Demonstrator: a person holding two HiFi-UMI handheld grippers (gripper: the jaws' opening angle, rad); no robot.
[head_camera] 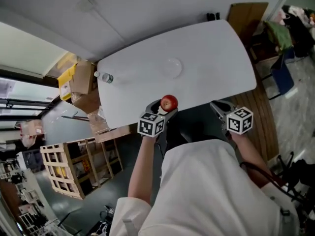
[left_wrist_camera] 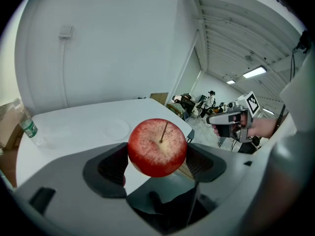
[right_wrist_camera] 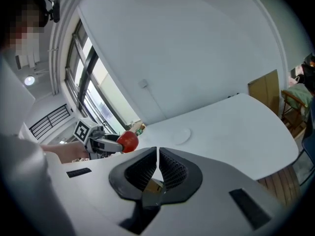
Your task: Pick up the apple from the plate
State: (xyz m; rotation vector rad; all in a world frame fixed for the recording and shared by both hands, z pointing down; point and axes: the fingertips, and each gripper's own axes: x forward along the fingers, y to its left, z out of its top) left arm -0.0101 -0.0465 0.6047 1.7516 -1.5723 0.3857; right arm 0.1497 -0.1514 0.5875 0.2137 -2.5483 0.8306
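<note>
A red apple [left_wrist_camera: 157,147] with its stem up sits clamped between the jaws of my left gripper [head_camera: 166,107], held in the air just off the near edge of the white table [head_camera: 206,58]. The same apple [head_camera: 169,103] shows in the head view and the apple [right_wrist_camera: 128,141] shows small in the right gripper view. The white plate [head_camera: 171,67] lies empty near the table's middle; the plate [left_wrist_camera: 112,130] is beyond the apple. My right gripper [head_camera: 219,108] hangs off the table's near edge, its jaws pressed together with nothing between them.
A plastic water bottle [head_camera: 104,77] lies at the table's left end; the bottle [left_wrist_camera: 27,125] stands left in the left gripper view. Cardboard boxes [head_camera: 81,80] and a wooden crate [head_camera: 74,168] stand left of the table. A chair and clutter [head_camera: 278,38] are at right.
</note>
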